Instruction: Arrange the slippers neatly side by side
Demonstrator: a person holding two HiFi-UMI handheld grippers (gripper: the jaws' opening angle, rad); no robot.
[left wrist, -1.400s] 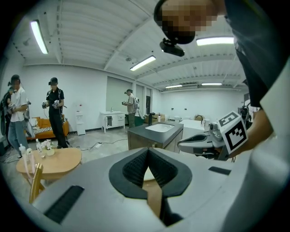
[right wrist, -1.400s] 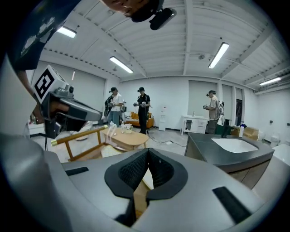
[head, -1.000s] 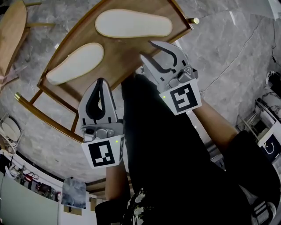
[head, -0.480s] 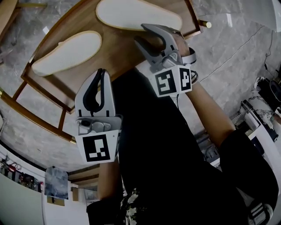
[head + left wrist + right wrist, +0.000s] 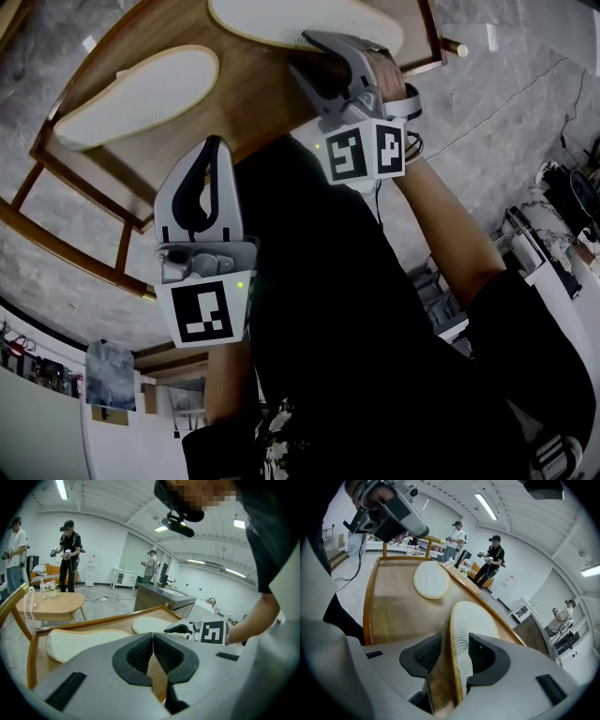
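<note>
Lying on the wooden table (image 5: 253, 103) are 2 pale slippers, with their bottoms facing up. They are lying apart, not side by side. The first slipper (image 5: 281, 23) is lying by the table's right corner in the head view. The second slipper (image 5: 141, 94) is lying toward the table's left end.

The right gripper (image 5: 454, 644) is reaching over the table's near edge to the first slipper. Its jaws have just been opening and are standing wide. The edge of the first slipper is sitting between them, but the pads are not squeezing it.

The left gripper (image 5: 214, 142) is hovering by the table's near edge. Its jaws are pressing together and holding nothing.
</note>
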